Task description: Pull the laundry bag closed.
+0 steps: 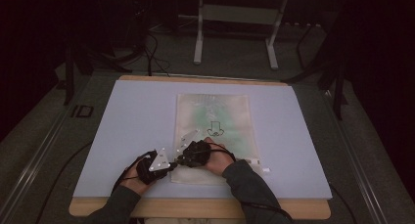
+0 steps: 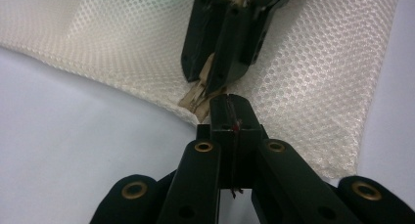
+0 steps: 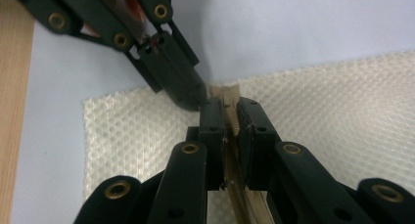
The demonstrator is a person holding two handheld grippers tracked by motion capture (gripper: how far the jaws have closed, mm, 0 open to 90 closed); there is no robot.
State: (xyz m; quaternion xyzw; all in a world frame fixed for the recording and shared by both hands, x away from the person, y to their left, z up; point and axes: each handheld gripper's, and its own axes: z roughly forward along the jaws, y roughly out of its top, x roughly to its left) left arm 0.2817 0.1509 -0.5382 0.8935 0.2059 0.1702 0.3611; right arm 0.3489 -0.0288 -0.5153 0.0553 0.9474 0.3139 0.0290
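A white mesh zip pouch (image 1: 215,121) lies flat on the pale blue mat (image 1: 127,126), with an arrow mark on it. Both grippers meet at its near left corner. My right gripper (image 3: 229,109) is shut on the beige zipper strip (image 3: 225,93) along the pouch's edge; the left gripper view shows it (image 2: 208,84) pinching that strip (image 2: 195,98). My left gripper (image 2: 230,104) is shut, its tips right against the end of the strip, and I see nothing between its jaws. From above, the left gripper (image 1: 172,165) and right gripper (image 1: 179,159) stand tip to tip.
The mat covers a wooden table whose bare front edge (image 1: 195,209) runs near the person. A small white tag (image 1: 258,164) sits on the pouch's near right edge. Beyond the table stands a white metal frame (image 1: 198,38) on a dark floor with cables.
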